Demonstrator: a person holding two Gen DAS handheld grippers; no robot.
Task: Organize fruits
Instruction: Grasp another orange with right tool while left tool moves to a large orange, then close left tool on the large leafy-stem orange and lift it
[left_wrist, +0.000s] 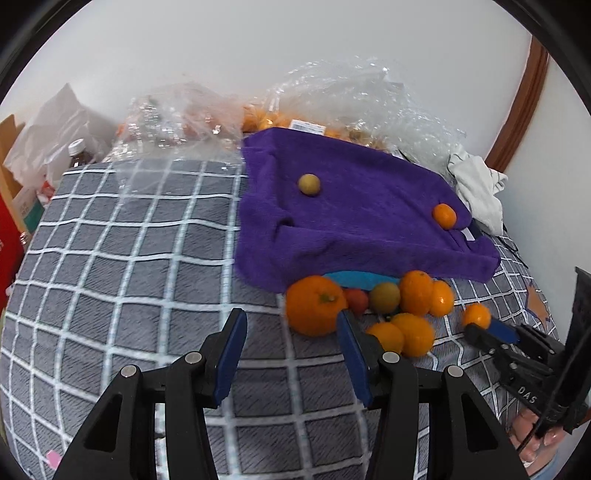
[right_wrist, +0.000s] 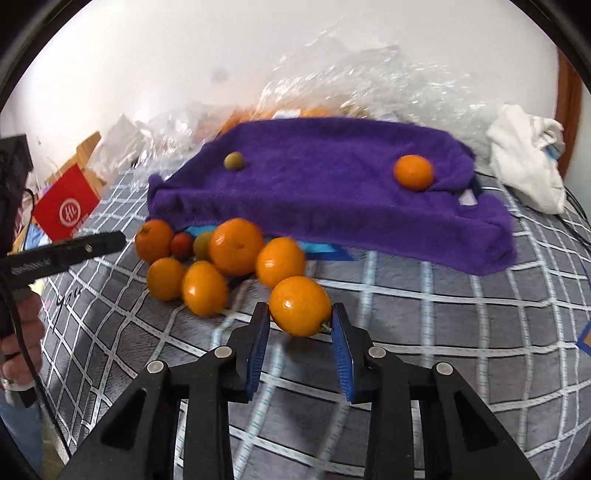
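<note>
Right gripper (right_wrist: 300, 326) jaws apart, straddling orange (right_wrist: 299, 305), contact unclear. Left gripper (left_wrist: 290, 332) jaws apart, empty, beside fruit pile (left_wrist: 384, 306) at purple towel (left_wrist: 354, 206) front edge.

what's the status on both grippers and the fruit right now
Left gripper open, empty, beside the fruit pile. Right gripper open around one orange, not clamped. Two fruits sit on the purple towel. Nothing blocking.
</note>
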